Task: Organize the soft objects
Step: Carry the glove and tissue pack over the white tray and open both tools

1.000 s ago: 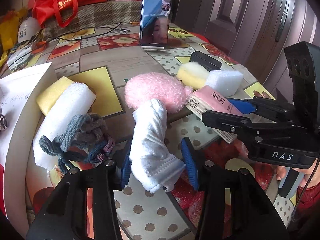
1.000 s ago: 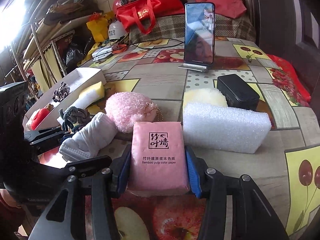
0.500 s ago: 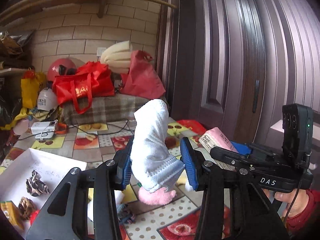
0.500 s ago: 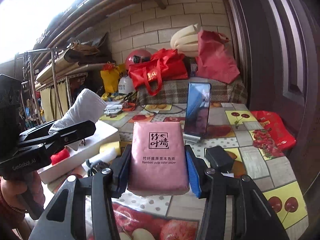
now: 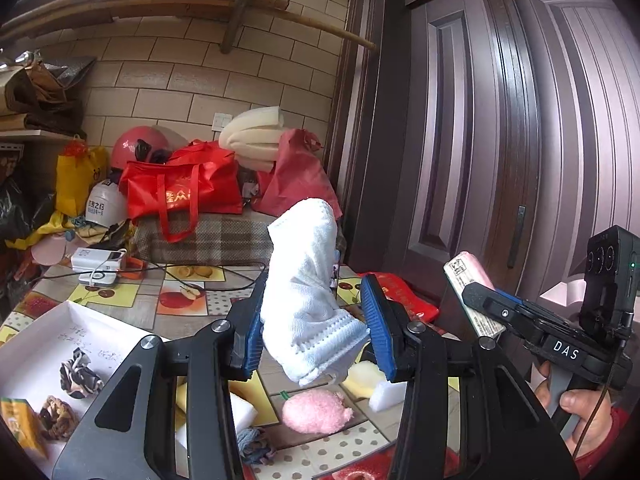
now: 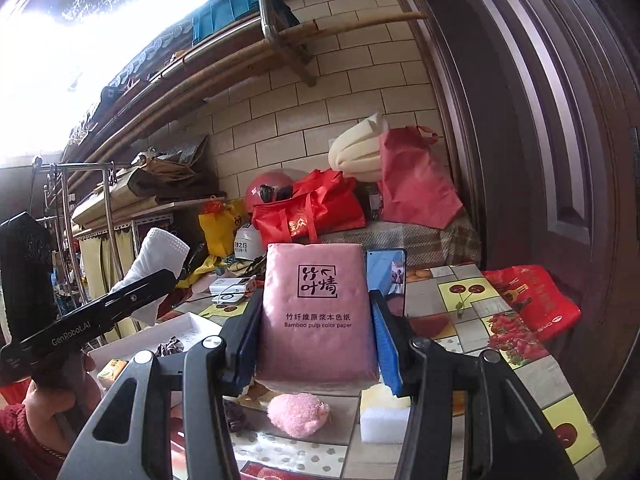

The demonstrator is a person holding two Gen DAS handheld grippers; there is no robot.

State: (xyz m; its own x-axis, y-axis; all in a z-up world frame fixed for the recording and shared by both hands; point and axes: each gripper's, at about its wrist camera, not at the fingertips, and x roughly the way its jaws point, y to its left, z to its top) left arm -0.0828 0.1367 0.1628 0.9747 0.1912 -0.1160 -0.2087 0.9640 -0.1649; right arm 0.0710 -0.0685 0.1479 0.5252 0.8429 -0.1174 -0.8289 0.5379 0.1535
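Note:
My left gripper [image 5: 316, 336] is shut on a white knitted sock [image 5: 308, 292] and holds it high above the table. My right gripper [image 6: 316, 344] is shut on a pink tissue pack [image 6: 316, 312], also lifted; the pack shows at the right of the left wrist view [image 5: 468, 276]. The sock also shows in the right wrist view [image 6: 156, 264]. Below on the table lie a pink fluffy pouch [image 5: 316, 412], white foam blocks [image 6: 384, 424] and a yellow sponge [image 5: 256, 396]. A white box [image 5: 36, 352] at the left holds hair ties [image 5: 78, 374].
A phone on a stand [image 6: 386, 276] is behind the tissue pack. Red bags [image 5: 184, 192], a pink helmet [image 5: 132, 148] and a power bank with cables [image 5: 96, 268] crowd the far table edge. A dark door [image 5: 500, 140] is at the right.
Both grippers have risen further from the table with the sock and the tissue pack still held; the table objects now look smaller and lower in both views.

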